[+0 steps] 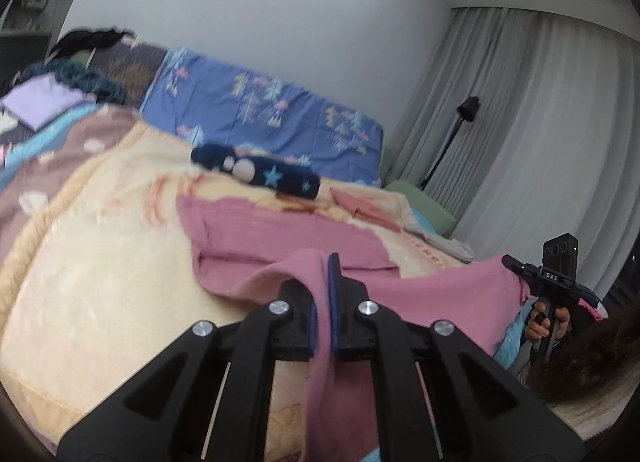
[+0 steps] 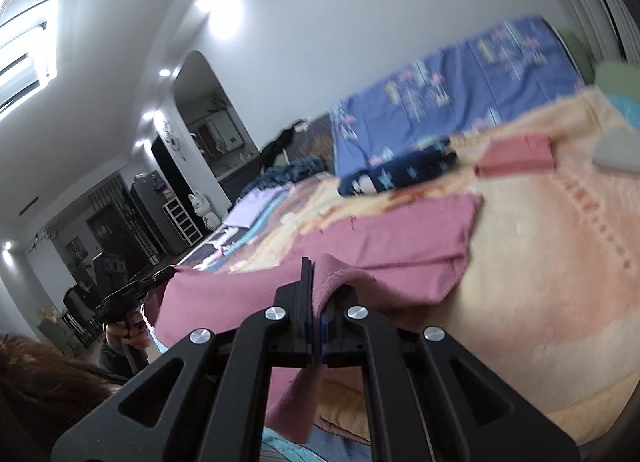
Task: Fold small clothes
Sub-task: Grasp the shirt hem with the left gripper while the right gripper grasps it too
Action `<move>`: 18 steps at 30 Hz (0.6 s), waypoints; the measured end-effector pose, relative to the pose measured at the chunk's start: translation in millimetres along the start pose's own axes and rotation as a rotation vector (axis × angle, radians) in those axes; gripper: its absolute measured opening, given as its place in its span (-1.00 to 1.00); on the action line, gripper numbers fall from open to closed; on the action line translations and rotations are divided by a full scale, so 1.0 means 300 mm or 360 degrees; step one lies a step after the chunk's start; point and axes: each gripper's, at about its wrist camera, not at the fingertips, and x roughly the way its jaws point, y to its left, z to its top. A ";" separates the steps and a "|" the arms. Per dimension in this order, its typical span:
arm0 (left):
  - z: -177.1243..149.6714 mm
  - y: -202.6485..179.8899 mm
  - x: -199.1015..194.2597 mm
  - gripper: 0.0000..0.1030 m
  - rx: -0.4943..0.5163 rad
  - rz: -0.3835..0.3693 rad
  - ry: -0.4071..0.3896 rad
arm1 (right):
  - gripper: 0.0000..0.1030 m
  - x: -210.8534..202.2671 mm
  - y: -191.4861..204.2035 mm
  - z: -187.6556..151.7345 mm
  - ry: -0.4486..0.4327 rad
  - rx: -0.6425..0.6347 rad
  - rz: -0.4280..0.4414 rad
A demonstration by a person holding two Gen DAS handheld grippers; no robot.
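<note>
Two tongs are gripping one pink garment (image 1: pixel 280 234) over a bed (image 1: pixel 100 302), its far part lying flat on the cream blanket (image 1: pixel 120 229) and its near edge being lifted clear. The bed is carrying, beyond the garment, a blue patterned quilt (image 1: pixel 260 109), a navy star-print piece (image 1: pixel 260 173) and a small folded reddish piece (image 1: pixel 364 205), all apart from the work; a lilac piece (image 1: pixel 40 101) is lying well off to the left. The garment is sagging between the two holds and draping in soft creases, so it is judged light, limp and thin, with no stiffness to keep a fold line by itself. It is likely to slide little on the fleecy blanket. The left tongs (image 1: pixel 323 294) are closed on one near corner, cloth hanging down between the pads. The right tongs (image 2: pixel 316 294) are closed on the other near corner, a bunch of hem showing beside the pad. Corner holds on the hem are judged the right places: they are keeping the edge taut enough to carry it over the flat part evenly.
</note>
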 end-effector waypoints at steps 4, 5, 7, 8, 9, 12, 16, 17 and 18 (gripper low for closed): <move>0.026 0.074 0.174 -0.90 -0.0039 0.0100 0.0122 | -0.95 0.163 -0.100 0.032 0.0067 0.0126 -0.0061; 0.045 0.094 0.209 -0.90 -0.0052 0.0108 0.0132 | -0.95 0.197 -0.122 0.047 0.0073 0.0147 -0.0087; 0.106 0.130 0.285 -0.90 -0.0061 0.0114 0.0137 | -0.95 0.264 -0.168 0.088 0.0073 0.0202 -0.0092; 0.131 0.145 0.318 -0.90 -0.0066 0.0119 0.0140 | -0.95 0.302 -0.193 0.117 0.0072 0.0221 -0.0098; 0.154 0.157 0.346 -0.90 -0.0069 0.0120 0.0146 | -0.95 0.338 -0.218 0.148 0.0067 0.0228 -0.0096; 0.242 0.212 0.492 -0.90 -0.0040 0.0173 0.0178 | -0.95 0.455 -0.291 0.225 0.0077 0.0240 -0.0141; 0.254 0.318 0.704 -0.88 -0.0108 0.0276 0.0309 | -0.95 0.646 -0.440 0.240 0.0226 0.0342 -0.0284; 0.241 0.350 0.750 -0.88 -0.0138 0.0297 0.0354 | -0.95 0.679 -0.471 0.227 0.0269 0.0362 -0.0321; 0.223 0.381 0.795 -0.88 -0.0171 0.0318 0.0402 | -0.95 0.716 -0.506 0.211 0.0317 0.0387 -0.0359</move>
